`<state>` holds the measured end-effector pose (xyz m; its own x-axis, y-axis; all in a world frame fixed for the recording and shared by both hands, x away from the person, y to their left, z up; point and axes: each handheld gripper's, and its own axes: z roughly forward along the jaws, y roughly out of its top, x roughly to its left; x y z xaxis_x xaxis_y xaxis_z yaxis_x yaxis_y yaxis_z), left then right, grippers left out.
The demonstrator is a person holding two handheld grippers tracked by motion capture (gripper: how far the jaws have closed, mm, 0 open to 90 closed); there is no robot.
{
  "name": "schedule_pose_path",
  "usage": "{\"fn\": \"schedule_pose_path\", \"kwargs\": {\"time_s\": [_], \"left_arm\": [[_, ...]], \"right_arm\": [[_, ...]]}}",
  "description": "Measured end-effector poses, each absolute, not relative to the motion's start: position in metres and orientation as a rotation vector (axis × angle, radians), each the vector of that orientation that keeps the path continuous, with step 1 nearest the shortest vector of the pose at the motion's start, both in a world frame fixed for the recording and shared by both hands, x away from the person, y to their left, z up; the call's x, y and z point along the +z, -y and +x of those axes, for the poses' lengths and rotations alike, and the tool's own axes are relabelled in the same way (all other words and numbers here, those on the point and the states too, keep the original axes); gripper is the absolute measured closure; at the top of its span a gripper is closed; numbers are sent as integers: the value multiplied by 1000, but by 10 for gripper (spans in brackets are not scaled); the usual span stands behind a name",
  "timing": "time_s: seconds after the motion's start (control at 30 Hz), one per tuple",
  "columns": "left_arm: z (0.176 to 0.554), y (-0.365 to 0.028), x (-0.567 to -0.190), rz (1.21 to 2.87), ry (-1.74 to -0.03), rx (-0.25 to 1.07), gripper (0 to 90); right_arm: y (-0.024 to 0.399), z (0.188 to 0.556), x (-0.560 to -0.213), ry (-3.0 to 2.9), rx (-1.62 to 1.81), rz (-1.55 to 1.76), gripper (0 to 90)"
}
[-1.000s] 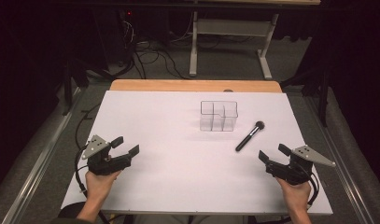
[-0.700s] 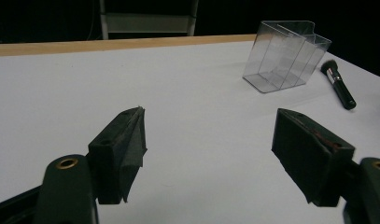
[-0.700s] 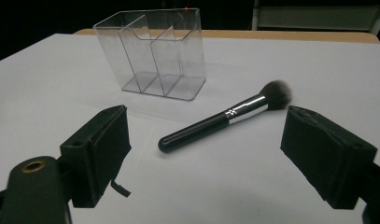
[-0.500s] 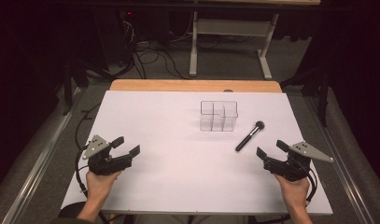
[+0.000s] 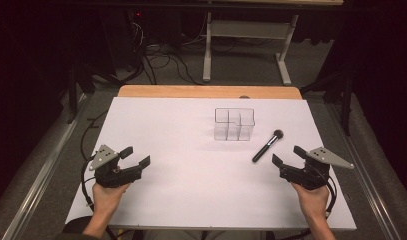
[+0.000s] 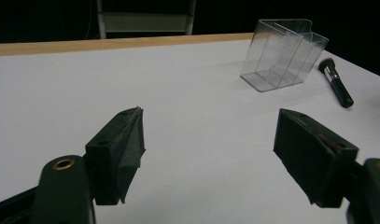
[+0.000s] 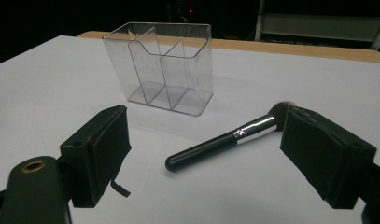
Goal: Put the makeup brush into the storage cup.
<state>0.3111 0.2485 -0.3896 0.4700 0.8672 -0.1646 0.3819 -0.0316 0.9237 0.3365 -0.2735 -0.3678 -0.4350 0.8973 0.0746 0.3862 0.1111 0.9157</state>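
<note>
I had two grippers at the near edge of the table, one in each hand. My left gripper (image 5: 137,156) sat low over the white table cover (image 5: 181,195) at the near left, its jaws spread wide with nothing between them. My right gripper (image 5: 288,156) sat at the near right, jaws likewise wide apart and holding nothing, aimed toward the one makeup brush (image 7: 227,138) lying flat just beyond them. In the right gripper view the brush's black handle pointed toward me, its silver ferrule came next, and the bristle head was partly cut off behind the right-hand jaw. Farther back stood one clear plastic organizer (image 5: 234,124), upright and near the brush head but not touching it. I counted three compartments, though the transparent walls made the dividers hard to read. Beyond the cover ran one strip of bare wooden table edge (image 5: 191,91).
</note>
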Motion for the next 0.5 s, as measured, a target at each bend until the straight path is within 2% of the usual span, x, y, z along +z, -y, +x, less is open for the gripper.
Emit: {"fn": "schedule_pose_path", "kwargs": {"time_s": [0.5], "left_arm": [[311,-248,-389,1628,-1097,558,246]], "right_arm": [[263,351,-361,-1876,1299,1228,171]]}}
